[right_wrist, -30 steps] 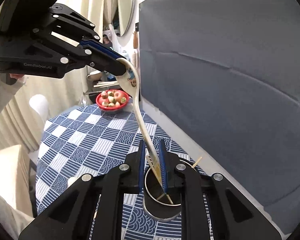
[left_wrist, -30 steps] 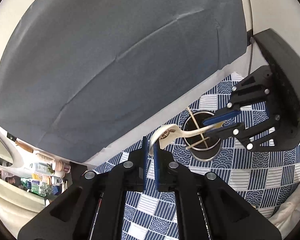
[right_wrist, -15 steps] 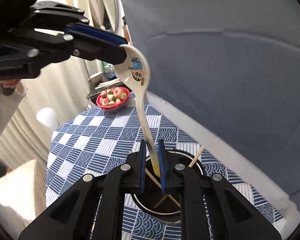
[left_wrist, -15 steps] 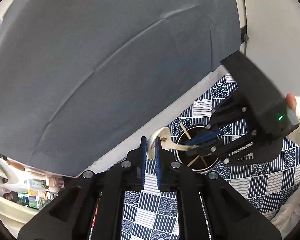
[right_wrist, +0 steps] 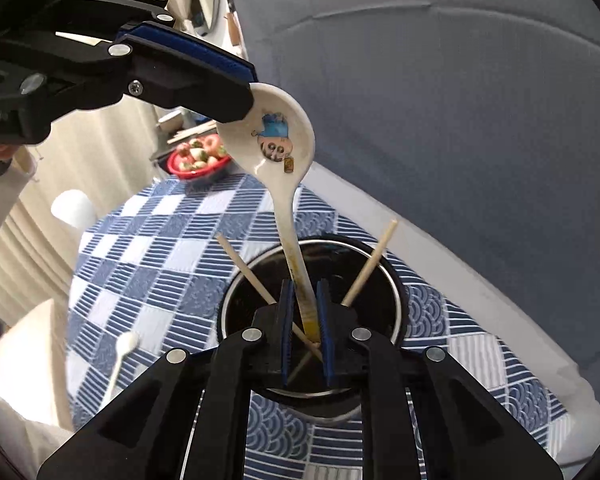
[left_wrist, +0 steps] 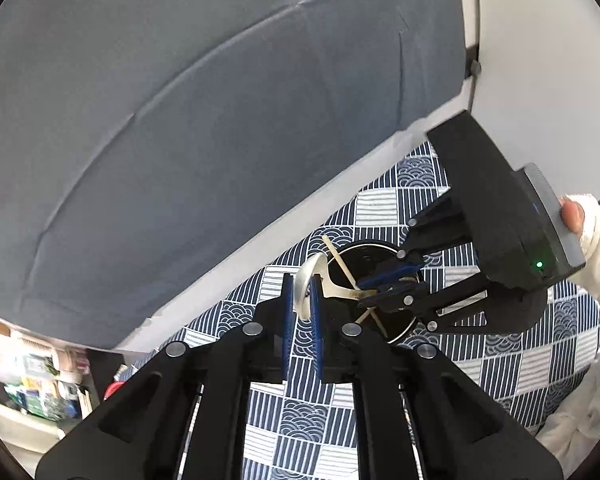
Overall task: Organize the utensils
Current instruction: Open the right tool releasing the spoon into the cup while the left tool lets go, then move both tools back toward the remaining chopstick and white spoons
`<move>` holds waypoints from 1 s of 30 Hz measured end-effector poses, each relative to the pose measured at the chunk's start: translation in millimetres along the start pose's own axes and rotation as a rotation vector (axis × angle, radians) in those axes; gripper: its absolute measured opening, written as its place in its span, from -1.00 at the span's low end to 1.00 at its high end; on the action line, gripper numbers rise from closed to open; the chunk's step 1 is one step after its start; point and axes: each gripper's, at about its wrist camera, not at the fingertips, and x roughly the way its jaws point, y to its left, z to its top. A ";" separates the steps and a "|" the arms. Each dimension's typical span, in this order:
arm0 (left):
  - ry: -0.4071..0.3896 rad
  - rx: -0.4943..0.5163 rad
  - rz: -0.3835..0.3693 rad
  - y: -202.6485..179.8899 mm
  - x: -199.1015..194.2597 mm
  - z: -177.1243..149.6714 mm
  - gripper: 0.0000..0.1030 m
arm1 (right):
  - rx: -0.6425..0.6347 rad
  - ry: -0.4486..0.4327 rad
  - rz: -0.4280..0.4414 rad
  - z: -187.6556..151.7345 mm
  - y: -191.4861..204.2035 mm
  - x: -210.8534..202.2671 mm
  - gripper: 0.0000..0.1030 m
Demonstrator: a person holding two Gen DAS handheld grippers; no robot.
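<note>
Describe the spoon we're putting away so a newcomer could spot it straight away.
Start from the blue and white checked tablecloth and find the dark metal cup standing near the grey backdrop. Rising from that cup, above two plain wooden chopsticks, is the white ceramic spoon. Unlike the chopsticks, it is glossy white, with a blue cartoon figure printed in its bowl.

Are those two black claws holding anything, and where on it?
Both are on one white spoon. The left gripper, its jaws opening, is at the bowl; the right gripper, its jaws opening too, has the handle's tip between them, over the metal cup.
</note>
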 end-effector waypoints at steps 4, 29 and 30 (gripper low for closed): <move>-0.086 -0.083 0.000 13.6 -18.2 -17.0 0.40 | -0.011 -0.011 -0.041 -2.0 3.1 -9.9 0.11; -0.033 -0.534 0.117 -5.7 -54.7 -178.0 0.88 | -0.061 0.008 -0.077 -41.1 75.8 -41.7 0.71; -0.024 -0.553 0.120 -9.2 -56.0 -185.4 0.88 | -0.065 0.020 -0.070 -45.9 80.4 -38.3 0.71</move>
